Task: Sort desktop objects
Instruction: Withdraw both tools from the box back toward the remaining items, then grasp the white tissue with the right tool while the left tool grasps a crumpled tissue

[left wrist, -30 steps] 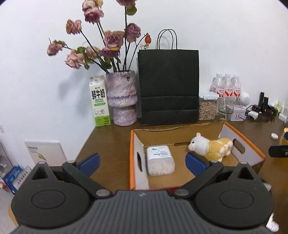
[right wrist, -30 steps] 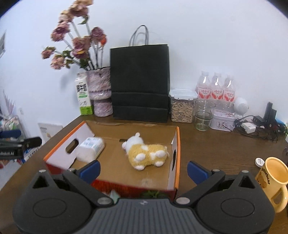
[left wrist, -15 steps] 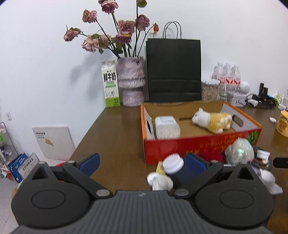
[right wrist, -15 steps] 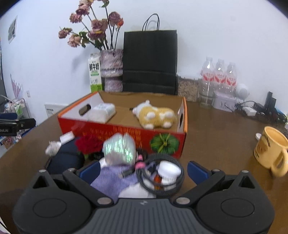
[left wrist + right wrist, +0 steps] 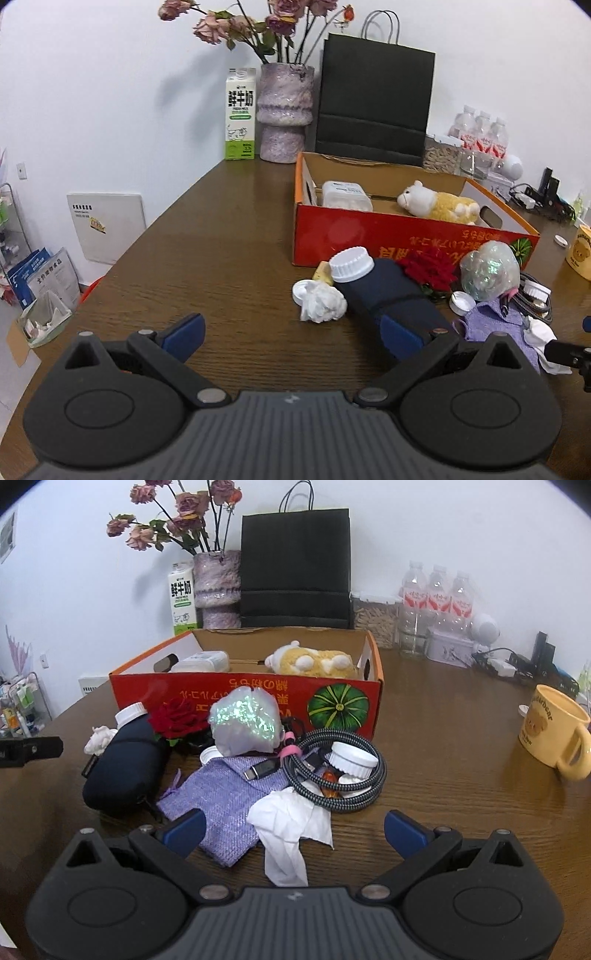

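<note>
**Hovering over the clutter, both jaws released**

Facing a pile on the wooden surface, the left gripper and right gripper hold nothing, jaws spread wide. Before the right gripper lie a white tissue, purple pouch and coiled braided cable. Behind them, the red cardboard box holds a plush toy and a white container.

Behind the red box, the black bag hides part of the seed jar. The box's front wall covers the plush toy's lower body. Under the coiled cable, something amber, perhaps a small bottle, shows only partly.
</note>
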Demonstrator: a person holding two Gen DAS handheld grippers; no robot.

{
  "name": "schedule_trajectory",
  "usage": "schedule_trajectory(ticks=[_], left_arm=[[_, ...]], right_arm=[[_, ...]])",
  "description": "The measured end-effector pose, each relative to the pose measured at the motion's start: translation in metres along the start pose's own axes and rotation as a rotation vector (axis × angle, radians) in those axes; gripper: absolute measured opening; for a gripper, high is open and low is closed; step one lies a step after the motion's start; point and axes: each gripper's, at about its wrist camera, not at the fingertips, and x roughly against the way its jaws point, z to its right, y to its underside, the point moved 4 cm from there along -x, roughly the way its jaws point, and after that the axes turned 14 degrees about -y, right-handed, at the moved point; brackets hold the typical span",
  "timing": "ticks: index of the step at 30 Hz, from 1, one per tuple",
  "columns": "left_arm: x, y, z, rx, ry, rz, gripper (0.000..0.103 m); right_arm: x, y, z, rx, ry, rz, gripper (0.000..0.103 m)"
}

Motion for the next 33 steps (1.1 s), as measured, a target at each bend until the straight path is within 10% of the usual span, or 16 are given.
schedule_trajectory(ticks=[19, 33], left_arm=[[-0.020, -0.002, 0.000, 0.006, -0.028, -0.026, 0.103], [-0.030, -0.006, 0.003, 0.002, -0.019, -0.030, 0.103]], right_arm=[[-0.022, 0.001, 0.007, -0.026, 0.025, -0.020, 0.084], [-0.027, -0.002, 0.006, -0.040, -0.041, -0.021, 0.016]])
